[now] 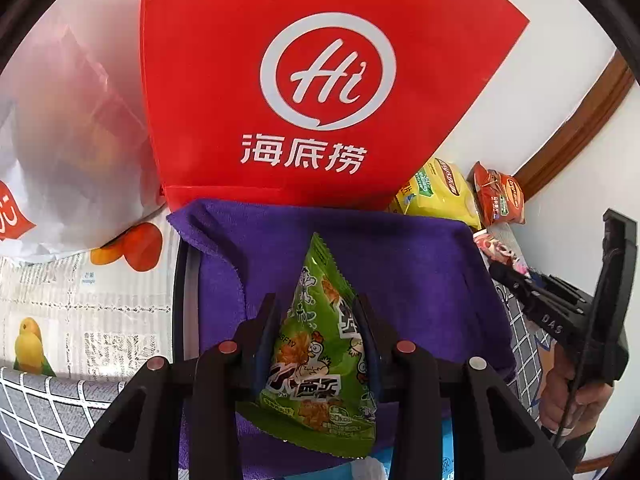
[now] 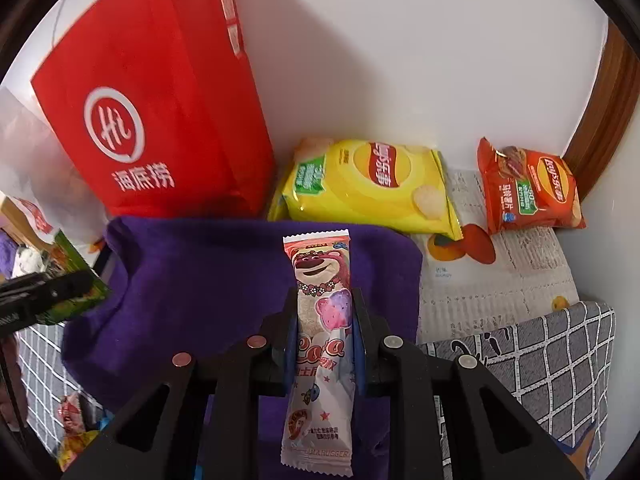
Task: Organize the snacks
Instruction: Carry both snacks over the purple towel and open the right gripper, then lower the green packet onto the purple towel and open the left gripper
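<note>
Carrying two snacks over the purple cloth.
Left claw [image 1: 316, 344] clamps the green triangular snack packet [image 1: 320, 360]; right claw [image 2: 325, 340] clamps the long pink bear-print wrapper [image 2: 322, 344]; next, likely setting both down.

Snacks and bags set out around the cloth

The cloth [image 2: 208, 280] is the landmark, draped over something whose edge shows at its left. Behind it the tote bag [image 2: 160, 120] stands upright against the wall [image 2: 400, 60]. Behind the cloth to the right, beside the tote bag, lies the large chip bag [image 2: 368, 184]; further right, apart from it, the small chip bag [image 2: 528, 192] sits by the wall. Both rest on a paper sheet [image 2: 492, 280] right of the cloth. Behind the cloth to the left, a plastic bag [image 1: 68, 140] rests beside the tote bag. Over the cloth, the left gripper [image 1: 316, 308] clamps a triangular snack packet [image 1: 320, 356], and the right gripper [image 2: 324, 300] clamps a long snack bar [image 2: 320, 340].
</note>
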`<state>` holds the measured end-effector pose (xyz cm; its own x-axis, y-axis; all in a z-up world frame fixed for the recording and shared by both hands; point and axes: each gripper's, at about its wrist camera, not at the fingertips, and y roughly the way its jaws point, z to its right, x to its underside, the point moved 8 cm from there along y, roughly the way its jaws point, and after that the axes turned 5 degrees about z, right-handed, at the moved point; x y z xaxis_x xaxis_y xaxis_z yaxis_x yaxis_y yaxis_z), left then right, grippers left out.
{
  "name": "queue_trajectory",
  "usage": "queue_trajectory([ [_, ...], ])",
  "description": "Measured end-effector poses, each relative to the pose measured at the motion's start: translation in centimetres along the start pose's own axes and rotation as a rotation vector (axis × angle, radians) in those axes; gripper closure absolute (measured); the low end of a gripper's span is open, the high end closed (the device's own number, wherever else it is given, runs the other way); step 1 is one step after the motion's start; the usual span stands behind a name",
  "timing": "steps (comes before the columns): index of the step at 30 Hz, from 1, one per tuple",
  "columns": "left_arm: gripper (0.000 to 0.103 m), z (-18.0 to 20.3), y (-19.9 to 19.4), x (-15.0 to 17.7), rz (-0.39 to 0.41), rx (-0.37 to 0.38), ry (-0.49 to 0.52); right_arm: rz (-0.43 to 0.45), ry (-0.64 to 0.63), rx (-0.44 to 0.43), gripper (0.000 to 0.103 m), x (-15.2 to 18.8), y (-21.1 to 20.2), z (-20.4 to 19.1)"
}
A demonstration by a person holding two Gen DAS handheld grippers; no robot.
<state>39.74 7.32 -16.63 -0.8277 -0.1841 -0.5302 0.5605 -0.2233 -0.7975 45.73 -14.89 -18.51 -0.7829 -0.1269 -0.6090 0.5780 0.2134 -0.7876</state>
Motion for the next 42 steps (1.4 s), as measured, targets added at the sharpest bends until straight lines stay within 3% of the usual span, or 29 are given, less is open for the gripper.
queue_trajectory([
  [12, 0.067, -0.2, 2.3, 1.1, -0.076, 0.003, -0.014, -0.076, -0.031, 0.046, 0.08, 1.6, 2.5, 0.2],
  [29, 0.067, 0.0, 3.4, 1.7, -0.104, -0.004, -0.007, -0.101, -0.044, 0.07, 0.079, 2.1, 3.0, 0.4],
  [39, 0.066, 1.1, 2.9, 1.7, -0.093, 0.008, 0.029, -0.031, -0.065, 0.04, 0.052, 1.0, 0.6, -0.9],
  [42, 0.052, 1.6, 2.4, 1.6, -0.086, 0.008, 0.05, -0.01, -0.068, 0.028, 0.047, 0.5, -0.3, -1.6],
])
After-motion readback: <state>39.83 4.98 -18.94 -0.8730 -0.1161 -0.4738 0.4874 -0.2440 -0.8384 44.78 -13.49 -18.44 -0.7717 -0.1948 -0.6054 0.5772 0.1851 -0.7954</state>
